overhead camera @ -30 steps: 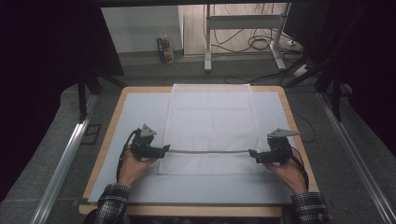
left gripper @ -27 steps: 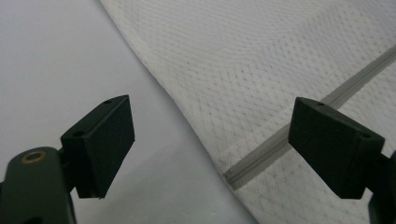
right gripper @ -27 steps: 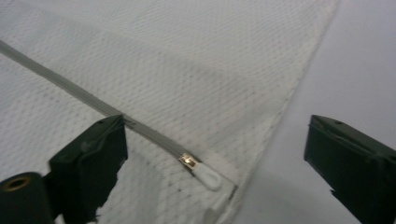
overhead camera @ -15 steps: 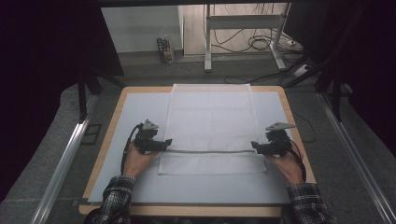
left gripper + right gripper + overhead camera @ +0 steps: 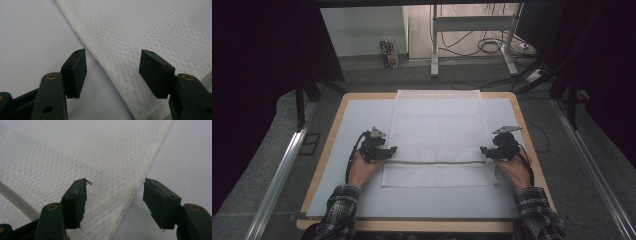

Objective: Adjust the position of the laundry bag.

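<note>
While forearms reach in from tabletop's near edge, left gripper [image 5: 388, 150] and right gripper [image 5: 484, 150] flank white woven rectangular cloth [image 5: 438, 130], jaws wide apart, empty.

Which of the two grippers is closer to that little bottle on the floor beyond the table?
Left. The left gripper sits at the towel's left edge, on the bottle's side; the right gripper is across the towel at its right edge, farther off.

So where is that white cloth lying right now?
In the high view the white cloth lies flat mid-table, running to the far edge, with the left gripper and right gripper at its sides.
</note>
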